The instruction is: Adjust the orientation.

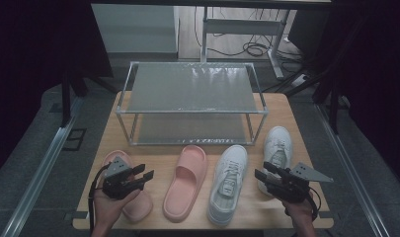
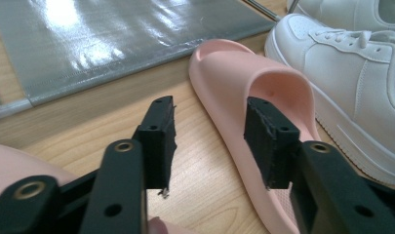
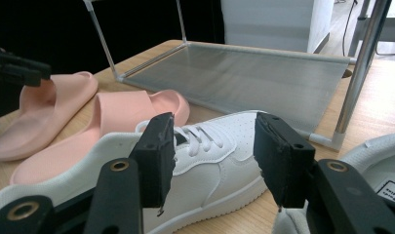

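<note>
Approach step, nothing gripped yet. Left tool (image 1: 144,177) spread above near-left slipper (image 1: 130,202), aimed at middle slipper (image 2: 253,97); right tool (image 1: 260,177) spread between two sneakers (image 1: 229,182) on counter (image 1: 153,153). Next: lower, pinch, lift toward far rack (image 1: 190,111).

Right gripper (image 3: 212,161) seen along its two black jaws, which stand wide apart with nothing between the pads. Beyond the gap lies a white sneaker (image 3: 209,161) with laces, resting on the wooden table (image 3: 380,107). To its left lie two pink slides: the nearer slide (image 3: 112,122) just beside the sneaker, the farther slide (image 3: 44,112) at the table's edge. Behind them stands a metal-framed rack (image 3: 248,78), its grey lower shelf just above the tabletop. A second white shoe (image 3: 380,170) (partly cut off, label visible) sits at lower right. The other gripper (image 3: 14,73) shows dark at the left edge.
</note>
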### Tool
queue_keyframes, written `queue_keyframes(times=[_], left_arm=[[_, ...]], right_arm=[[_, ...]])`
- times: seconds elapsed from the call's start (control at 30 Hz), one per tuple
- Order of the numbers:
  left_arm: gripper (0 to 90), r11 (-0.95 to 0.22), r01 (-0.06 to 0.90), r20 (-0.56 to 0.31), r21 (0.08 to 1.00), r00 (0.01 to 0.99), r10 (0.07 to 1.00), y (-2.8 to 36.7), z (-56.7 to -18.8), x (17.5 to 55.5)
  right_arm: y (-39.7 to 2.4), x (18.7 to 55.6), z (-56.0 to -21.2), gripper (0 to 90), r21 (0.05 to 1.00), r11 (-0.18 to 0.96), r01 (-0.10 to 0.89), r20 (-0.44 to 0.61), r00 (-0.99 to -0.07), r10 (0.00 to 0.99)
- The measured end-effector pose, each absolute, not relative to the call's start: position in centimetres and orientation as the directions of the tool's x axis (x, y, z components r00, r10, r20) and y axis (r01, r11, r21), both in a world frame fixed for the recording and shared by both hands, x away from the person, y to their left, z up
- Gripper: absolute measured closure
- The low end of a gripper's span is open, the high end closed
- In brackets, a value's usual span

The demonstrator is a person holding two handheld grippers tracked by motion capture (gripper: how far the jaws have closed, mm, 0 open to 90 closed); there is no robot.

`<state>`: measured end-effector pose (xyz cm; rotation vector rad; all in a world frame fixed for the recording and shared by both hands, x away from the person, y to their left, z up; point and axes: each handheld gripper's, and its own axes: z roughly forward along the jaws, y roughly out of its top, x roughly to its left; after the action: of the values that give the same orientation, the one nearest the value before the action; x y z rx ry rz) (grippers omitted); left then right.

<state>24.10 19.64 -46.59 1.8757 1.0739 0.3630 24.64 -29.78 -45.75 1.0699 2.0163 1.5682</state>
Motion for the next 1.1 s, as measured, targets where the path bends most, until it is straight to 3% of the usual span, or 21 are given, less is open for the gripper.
queue_keyframes(times=[0.27, 0.33, 1.1], left_arm=[[84.7, -0.189, 0.540, -0.178, 0.820, 0.554, 0.813, 20.8, -45.8, 23.6], [87.7, -0.193, 0.546, -0.171, 0.816, 0.546, 0.820, 21.1, -45.8, 23.4], [90.0, -0.147, 0.599, -0.153, 0.787, 0.422, 0.894, 27.9, -46.8, 21.5]], right_arm=[[-29.1, 24.8, -46.2, 49.7, 0.931, 0.110, 0.347, 0.156, -0.654, 0.740], [-28.8, 24.7, -46.3, 49.5, 0.931, 0.118, 0.346, 0.152, -0.659, 0.737], [-27.2, 24.6, -46.8, 49.9, 0.917, 0.183, 0.354, 0.110, -0.666, 0.738]])
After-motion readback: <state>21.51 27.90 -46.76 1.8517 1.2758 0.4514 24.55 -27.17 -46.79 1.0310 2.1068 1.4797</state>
